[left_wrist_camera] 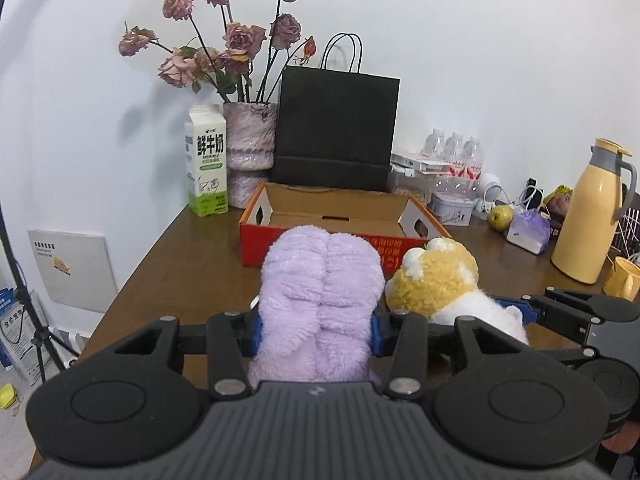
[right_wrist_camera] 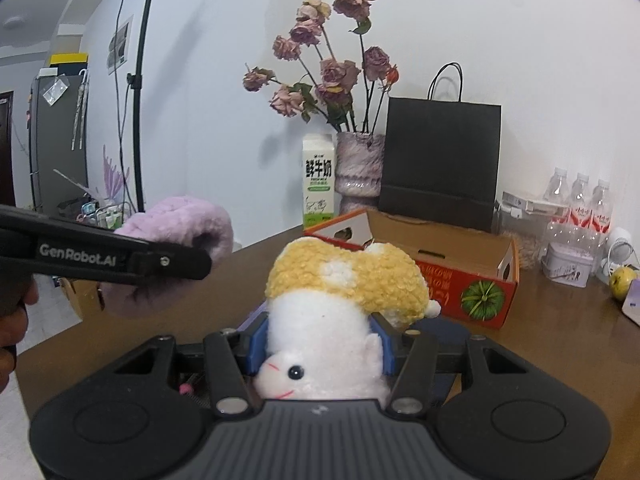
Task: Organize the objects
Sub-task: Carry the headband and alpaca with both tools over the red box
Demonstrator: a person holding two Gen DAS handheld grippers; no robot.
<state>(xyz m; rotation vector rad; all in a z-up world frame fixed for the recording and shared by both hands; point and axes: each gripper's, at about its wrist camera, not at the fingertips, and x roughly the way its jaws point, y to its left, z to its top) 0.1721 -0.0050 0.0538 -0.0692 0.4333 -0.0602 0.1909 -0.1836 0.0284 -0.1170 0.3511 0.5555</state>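
Plush toys: purple one (left_wrist_camera: 320,292) clamped in my left hand-held gripper (left_wrist_camera: 316,330), yellow-white one (right_wrist_camera: 344,304) clamped in my right hand-held gripper (right_wrist_camera: 318,344), both short of the empty cardboard box (left_wrist_camera: 340,210) mid-bench.

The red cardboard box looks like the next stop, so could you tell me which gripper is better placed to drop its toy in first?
Probably left. The left gripper, shut on the purple plush, faces the red box head-on; the right gripper's yellow-and-white plush sits off its corner.
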